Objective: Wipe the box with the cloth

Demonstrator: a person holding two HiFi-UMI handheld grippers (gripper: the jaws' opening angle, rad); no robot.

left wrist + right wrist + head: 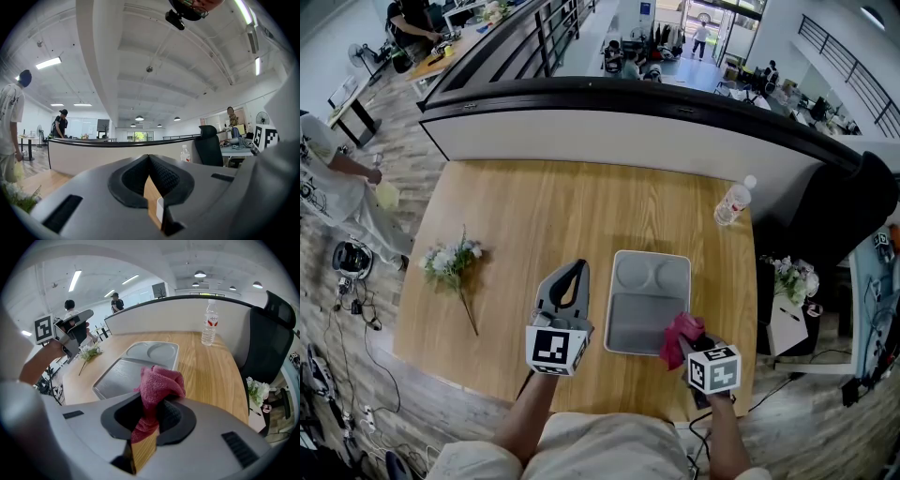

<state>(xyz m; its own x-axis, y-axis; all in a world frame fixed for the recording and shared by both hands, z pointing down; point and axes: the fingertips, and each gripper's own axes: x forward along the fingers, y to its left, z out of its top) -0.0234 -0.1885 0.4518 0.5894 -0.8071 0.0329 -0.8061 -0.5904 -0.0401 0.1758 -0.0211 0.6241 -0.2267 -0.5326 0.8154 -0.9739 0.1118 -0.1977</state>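
Observation:
The box is a shallow grey compartment tray [637, 319] lying on the wooden table, also seen in the right gripper view [117, 376]. A pink-red cloth [680, 339] hangs bunched over the tray's near right corner. My right gripper [687, 349] is shut on it, and the cloth [158, 383] sticks up from between the jaws of that gripper [157, 404]. My left gripper [577, 267] is just left of the tray, pointing away from me. Its jaws meet with nothing between them [148, 160].
A water bottle [732, 202] stands at the table's far right. A bunch of flowers [450, 260] lies on the left of the table. A black chair [848, 206] and more flowers [794, 278] are off the right edge. A person [328, 178] stands far left.

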